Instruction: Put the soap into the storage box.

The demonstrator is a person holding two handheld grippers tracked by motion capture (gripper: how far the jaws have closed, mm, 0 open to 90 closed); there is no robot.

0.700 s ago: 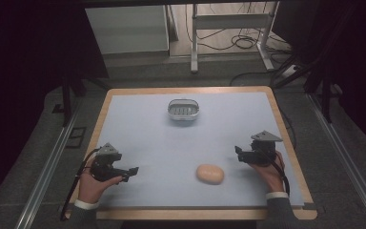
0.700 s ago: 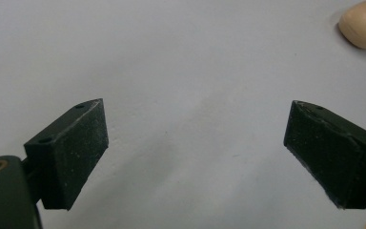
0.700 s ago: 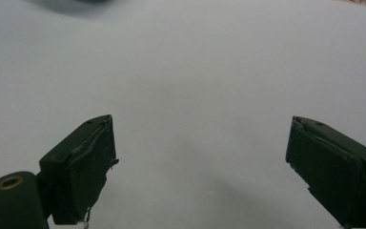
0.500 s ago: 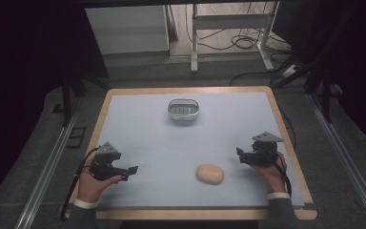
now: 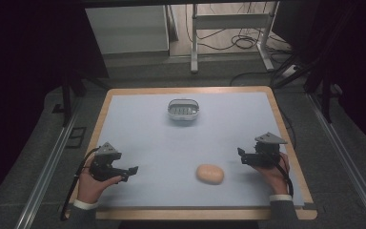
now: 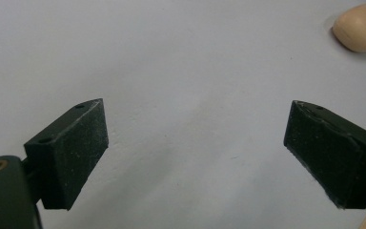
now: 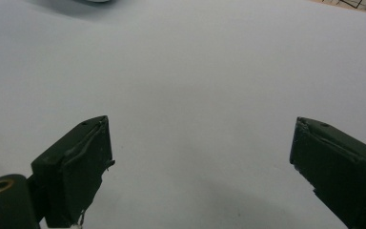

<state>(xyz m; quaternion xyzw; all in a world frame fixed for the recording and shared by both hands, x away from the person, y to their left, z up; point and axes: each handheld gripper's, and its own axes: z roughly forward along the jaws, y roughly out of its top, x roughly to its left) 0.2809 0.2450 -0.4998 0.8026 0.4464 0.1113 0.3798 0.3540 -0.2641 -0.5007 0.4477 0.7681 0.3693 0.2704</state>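
Two tongs rested low over the bench, nothing yet grasped. Left gripper (image 5: 132,170), near the front left corner, stood wide and empty. Toward the front edge, right of centre, lay the tan bread roll (image 5: 210,173), untouched. Right gripper (image 5: 240,155), near the right edge, also stood wide and empty. Picking up the roll seemingly remained.

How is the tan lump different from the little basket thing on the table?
The bread roll is tan, smooth and solid; the metal basket is grey, hollow and open on top. The bread roll lies near the person's edge, between the two hands; the metal basket sits at the far side. Both are oval and rest untouched on the table.
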